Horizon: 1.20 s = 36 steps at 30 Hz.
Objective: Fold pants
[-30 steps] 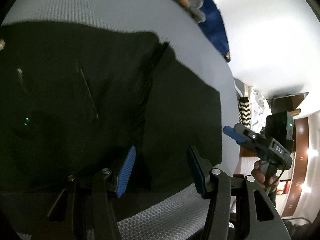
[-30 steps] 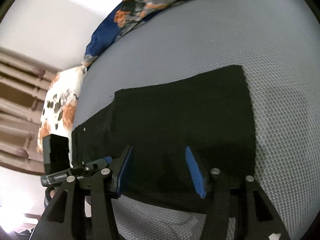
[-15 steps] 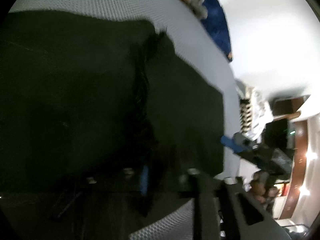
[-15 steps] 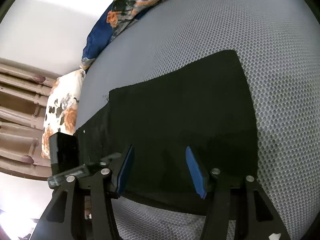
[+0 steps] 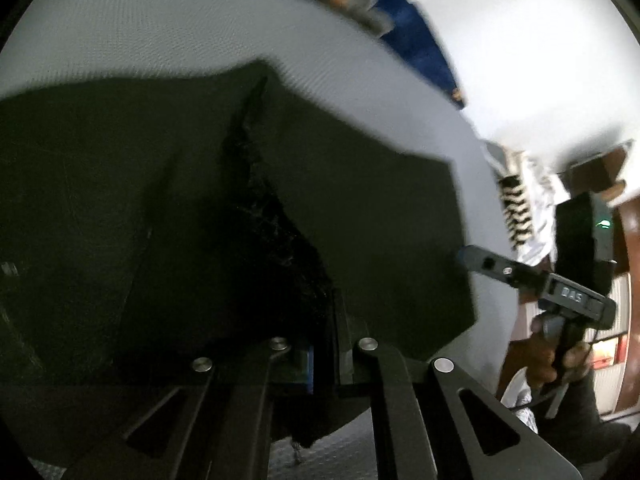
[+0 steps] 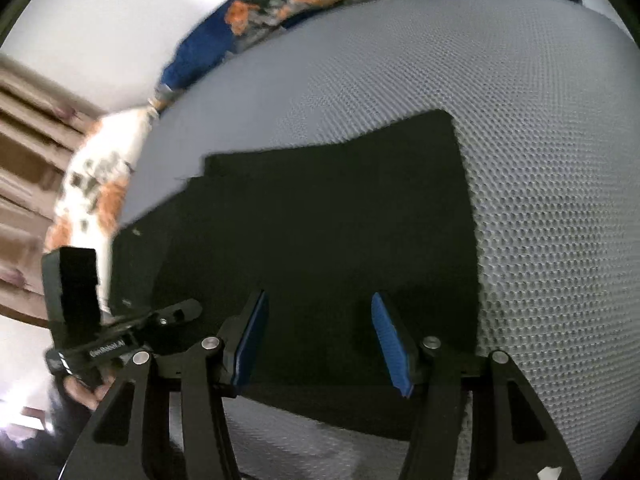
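My left tongs [image 5: 324, 360] are pressed together on the near edge of the black pants [image 5: 360, 220], and a dark ridge of bunched cloth rises straight out from between the fingers and runs away from them. My right tongs [image 6: 320, 336] are spread wide and pinch nothing; they hang just above the near hem of the pants [image 6: 320, 220], with flat black cloth showing between the blue pads [image 6: 388, 340].

I judge this to be the grasp before a fold: one side taken, the other not yet. The next move, as I read it, calls for the right tongs to go down onto the near edge and close, so both sides lift together and the fold stays square.

Beyond the right tongs the pants lie flat on the grey mesh mattress [image 6: 540, 160], their far edge well ahead. To the left of these tongs I see the left tongs at the cloth's other end. Farthest off, a blue flowered blanket [image 6: 280, 0] lies along the mattress's far side.
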### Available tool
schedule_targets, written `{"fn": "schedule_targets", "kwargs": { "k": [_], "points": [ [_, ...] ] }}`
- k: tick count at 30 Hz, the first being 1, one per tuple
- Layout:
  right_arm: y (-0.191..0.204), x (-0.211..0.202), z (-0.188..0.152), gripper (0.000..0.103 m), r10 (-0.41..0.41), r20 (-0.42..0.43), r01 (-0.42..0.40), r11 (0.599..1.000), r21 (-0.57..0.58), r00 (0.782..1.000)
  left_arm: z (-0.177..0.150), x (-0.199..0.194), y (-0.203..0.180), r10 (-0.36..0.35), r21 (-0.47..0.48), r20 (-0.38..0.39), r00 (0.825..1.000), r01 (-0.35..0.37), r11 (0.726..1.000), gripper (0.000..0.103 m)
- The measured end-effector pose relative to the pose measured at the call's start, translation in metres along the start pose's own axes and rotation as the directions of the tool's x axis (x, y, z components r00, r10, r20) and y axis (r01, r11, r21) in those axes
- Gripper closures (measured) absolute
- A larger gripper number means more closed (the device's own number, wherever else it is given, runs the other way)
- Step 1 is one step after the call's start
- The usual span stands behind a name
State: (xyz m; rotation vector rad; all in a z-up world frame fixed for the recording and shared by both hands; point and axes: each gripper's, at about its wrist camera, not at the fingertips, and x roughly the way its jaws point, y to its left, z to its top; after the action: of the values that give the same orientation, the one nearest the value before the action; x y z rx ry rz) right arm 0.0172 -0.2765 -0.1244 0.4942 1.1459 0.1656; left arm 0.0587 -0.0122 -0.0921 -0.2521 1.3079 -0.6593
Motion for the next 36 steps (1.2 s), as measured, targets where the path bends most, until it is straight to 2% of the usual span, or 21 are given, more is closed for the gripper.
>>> {"fn": "schedule_targets", "kwargs": {
  "k": [1, 3, 4, 6, 7, 9, 12, 16, 19, 24, 26, 31, 36],
  "points": [
    [-0.003, 0.008, -0.001, 0.053, -0.023, -0.02, 0.023, 1.0, 0.002, 1.0, -0.001, 0.006, 0.005, 0.002, -0.015, -0.017, 1.0, -0.002, 1.0, 0.097],
    [-0.002, 0.008, -0.001, 0.053, -0.027, -0.004, 0.027, 1.0, -0.005, 1.0, -0.001, 0.005, 0.006, -0.004, -0.017, -0.01, 1.0, 0.004, 1.0, 0.094],
    [0.0, 0.008, 0.002, 0.053, -0.039, -0.014, 0.039, 0.999, -0.019, 0.999, 0.0, 0.004, 0.004, 0.017, -0.003, -0.01, 1.0, -0.017, 1.0, 0.092],
    [0.002, 0.004, 0.008, 0.053, -0.055, 0.005, 0.055, 0.998, -0.037, 0.999, 0.002, -0.003, -0.003, 0.076, 0.045, 0.008, 0.997, -0.076, 0.996, 0.087],
    [0.003, -0.001, 0.014, 0.053, -0.077, 0.04, 0.078, 0.996, -0.049, 0.996, 0.003, -0.008, -0.007, 0.133, 0.075, 0.031, 0.991, -0.135, 0.988, 0.08],
    [0.005, -0.004, 0.023, 0.053, -0.109, 0.064, 0.113, 0.991, -0.068, 0.992, 0.008, -0.019, -0.015, 0.184, 0.126, 0.085, 0.979, -0.194, 0.973, 0.075],
    [0.007, -0.004, 0.04, 0.053, -0.157, 0.106, 0.168, 0.981, -0.098, 0.982, 0.017, -0.033, -0.021, 0.192, 0.156, 0.163, 0.968, -0.218, 0.964, 0.072],
    [0.0, 0.009, 0.059, 0.061, -0.219, 0.109, 0.231, 0.967, -0.111, 0.97, 0.038, -0.03, -0.038, 0.155, 0.225, 0.224, 0.962, -0.206, 0.952, 0.069],
    [-0.006, 0.021, 0.067, 0.065, -0.225, 0.086, 0.232, 0.969, -0.088, 0.971, 0.055, -0.012, -0.044, 0.146, 0.26, 0.217, 0.965, -0.201, 0.944, 0.069],
    [-0.007, 0.021, 0.068, 0.067, -0.223, 0.08, 0.23, 0.97, -0.084, 0.971, 0.086, 0.035, -0.033, 0.215, 0.251, 0.151, 0.965, -0.248, 0.936, 0.07],
    [-0.009, 0.02, 0.068, 0.068, -0.209, 0.083, 0.215, 0.973, -0.078, 0.974, 0.087, 0.035, -0.035, 0.195, 0.258, 0.177, 0.965, -0.237, 0.937, 0.07],
    [-0.003, 0.018, 0.063, 0.065, -0.225, 0.087, 0.233, 0.967, -0.098, 0.97, 0.084, 0.034, -0.038, 0.213, 0.269, 0.163, 0.963, -0.251, 0.93, 0.069],
    [0.005, 0.006, 0.042, 0.065, -0.211, 0.081, 0.219, 0.969, -0.113, 0.974, 0.053, 0.015, -0.039, 0.185, 0.292, 0.13, 0.974, -0.216, 0.932, 0.066]
  ]
}}
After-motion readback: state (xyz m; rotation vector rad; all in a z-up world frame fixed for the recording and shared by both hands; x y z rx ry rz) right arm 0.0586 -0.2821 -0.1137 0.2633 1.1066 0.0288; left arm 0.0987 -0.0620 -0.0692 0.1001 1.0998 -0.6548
